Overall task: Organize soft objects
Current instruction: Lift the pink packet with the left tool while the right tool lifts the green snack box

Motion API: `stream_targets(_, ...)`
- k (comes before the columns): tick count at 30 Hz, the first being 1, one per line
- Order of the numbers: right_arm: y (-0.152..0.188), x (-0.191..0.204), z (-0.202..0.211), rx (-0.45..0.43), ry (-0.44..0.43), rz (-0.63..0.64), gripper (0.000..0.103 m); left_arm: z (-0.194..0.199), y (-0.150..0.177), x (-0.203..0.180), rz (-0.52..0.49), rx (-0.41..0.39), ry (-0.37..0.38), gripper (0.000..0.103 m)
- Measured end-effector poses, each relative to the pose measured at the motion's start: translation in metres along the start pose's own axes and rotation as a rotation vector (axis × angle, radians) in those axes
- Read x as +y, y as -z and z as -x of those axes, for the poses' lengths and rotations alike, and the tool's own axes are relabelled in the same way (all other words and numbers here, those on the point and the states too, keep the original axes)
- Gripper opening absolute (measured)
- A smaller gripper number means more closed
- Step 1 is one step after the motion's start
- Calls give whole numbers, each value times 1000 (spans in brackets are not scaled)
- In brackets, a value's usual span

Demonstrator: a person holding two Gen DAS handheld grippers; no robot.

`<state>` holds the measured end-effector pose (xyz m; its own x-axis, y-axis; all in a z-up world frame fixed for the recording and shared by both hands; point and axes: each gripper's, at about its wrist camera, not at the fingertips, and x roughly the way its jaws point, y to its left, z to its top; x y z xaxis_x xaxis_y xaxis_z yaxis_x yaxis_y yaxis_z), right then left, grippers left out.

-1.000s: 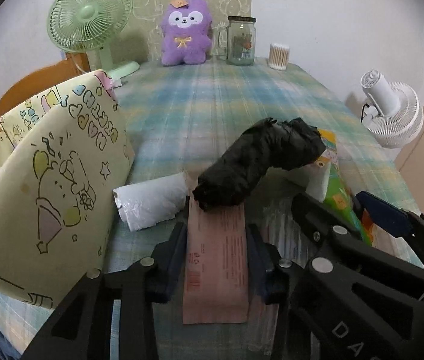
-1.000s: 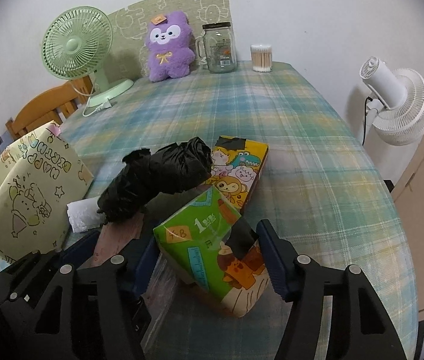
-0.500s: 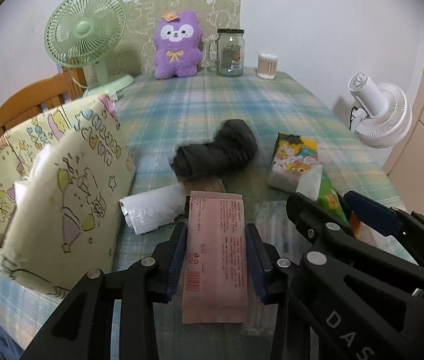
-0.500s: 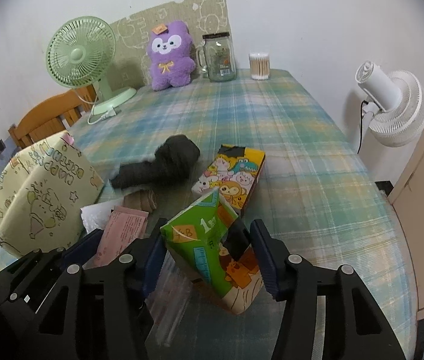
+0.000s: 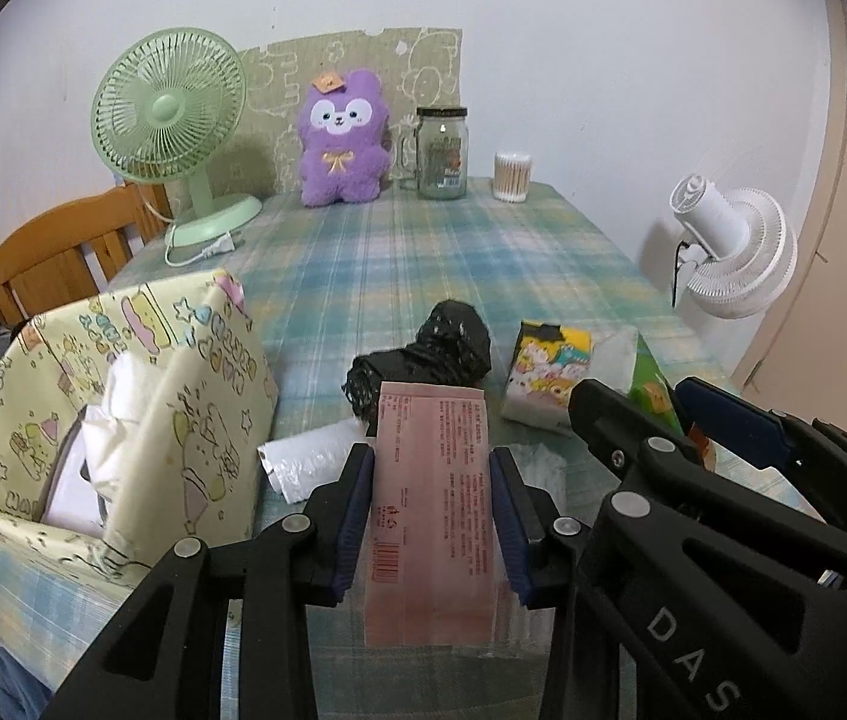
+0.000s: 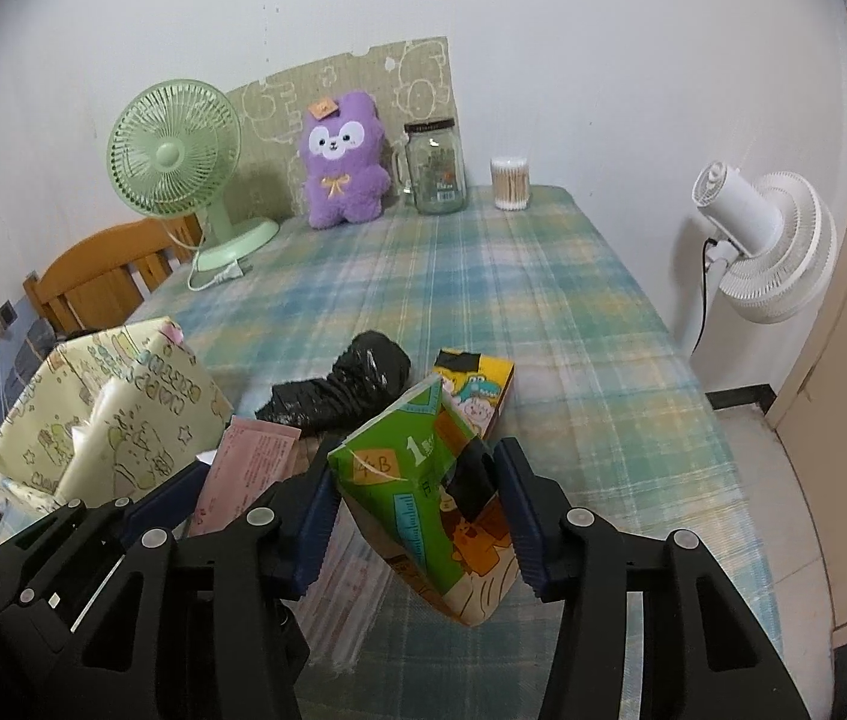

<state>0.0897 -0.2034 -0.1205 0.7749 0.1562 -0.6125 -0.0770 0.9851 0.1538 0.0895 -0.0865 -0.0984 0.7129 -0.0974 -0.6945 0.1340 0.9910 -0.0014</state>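
Both tongs higher: left tongs [image 5: 432,501] gripping pink packet [image 5: 430,516].

Right gripper [image 6: 417,516] closing on green tissue pack [image 6: 423,498].

White roll [image 5: 309,457] partly hidden behind pink pack [image 5: 432,498]. Print on pack too small to be read. Green pack [image 5: 651,381] mostly covered by right gripper [image 5: 627,420] in left view. Bag [image 6: 105,408] contents unclear.
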Motion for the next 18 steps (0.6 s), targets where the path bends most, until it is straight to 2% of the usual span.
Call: stream_targets(18, -22, 10, 45, -89, 25, -11, 54, 36, -21, 3, -11, -61, 47, 39)
